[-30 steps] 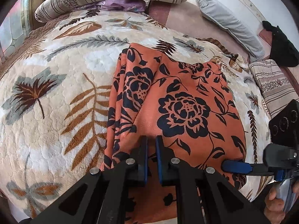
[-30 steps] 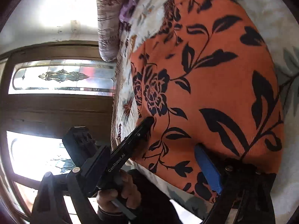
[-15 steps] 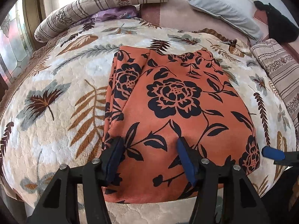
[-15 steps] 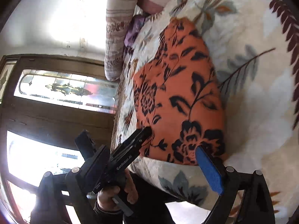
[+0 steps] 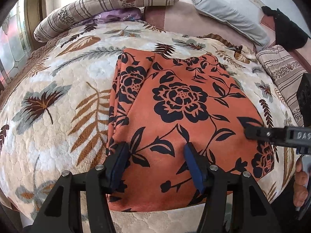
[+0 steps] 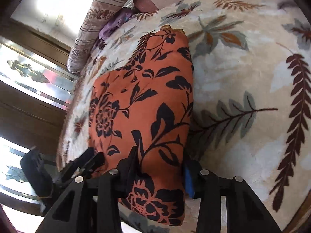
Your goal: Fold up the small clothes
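In the left wrist view, the folded orange floral garment (image 5: 182, 120) lies flat on the leaf-patterned blanket (image 5: 58, 101), and the left gripper (image 5: 155, 167) hovers released over its near edge, pads spread apart above the cloth. In the right wrist view, the right gripper (image 6: 159, 172) is closing around the garment's near right corner, the cloth between its jaws. The step looks like regrasping for another fold; next, both grippers need a firm hold on that near edge.
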`<action>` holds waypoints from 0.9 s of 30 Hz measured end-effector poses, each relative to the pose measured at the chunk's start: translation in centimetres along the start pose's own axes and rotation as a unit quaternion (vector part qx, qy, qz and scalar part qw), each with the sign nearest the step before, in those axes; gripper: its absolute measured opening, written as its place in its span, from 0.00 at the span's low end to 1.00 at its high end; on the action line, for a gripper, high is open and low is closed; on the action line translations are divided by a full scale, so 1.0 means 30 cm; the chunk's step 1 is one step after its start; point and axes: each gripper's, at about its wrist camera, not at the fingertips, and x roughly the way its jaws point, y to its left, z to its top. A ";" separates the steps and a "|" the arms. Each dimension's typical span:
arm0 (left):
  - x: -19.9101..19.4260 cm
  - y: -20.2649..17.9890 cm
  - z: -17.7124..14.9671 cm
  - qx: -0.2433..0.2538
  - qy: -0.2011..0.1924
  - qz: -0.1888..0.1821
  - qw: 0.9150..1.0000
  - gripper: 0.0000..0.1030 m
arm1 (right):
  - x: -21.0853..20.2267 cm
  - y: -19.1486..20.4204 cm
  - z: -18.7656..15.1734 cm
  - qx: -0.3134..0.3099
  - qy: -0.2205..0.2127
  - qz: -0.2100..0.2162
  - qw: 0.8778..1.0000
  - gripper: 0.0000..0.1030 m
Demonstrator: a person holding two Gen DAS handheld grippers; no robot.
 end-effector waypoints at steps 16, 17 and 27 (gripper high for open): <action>-0.005 0.029 -0.005 -0.017 -0.010 -0.023 1.000 0.59 | 0.067 -0.072 0.105 0.049 0.015 0.054 0.997 0.47; -0.005 0.029 -0.005 -0.019 -0.011 -0.024 0.999 0.59 | 0.052 -0.035 0.104 0.023 0.008 0.026 0.999 0.47; -0.012 0.055 0.001 -0.030 -0.012 -0.046 0.998 0.59 | -0.110 0.027 0.033 -0.016 -0.060 -0.061 0.996 0.70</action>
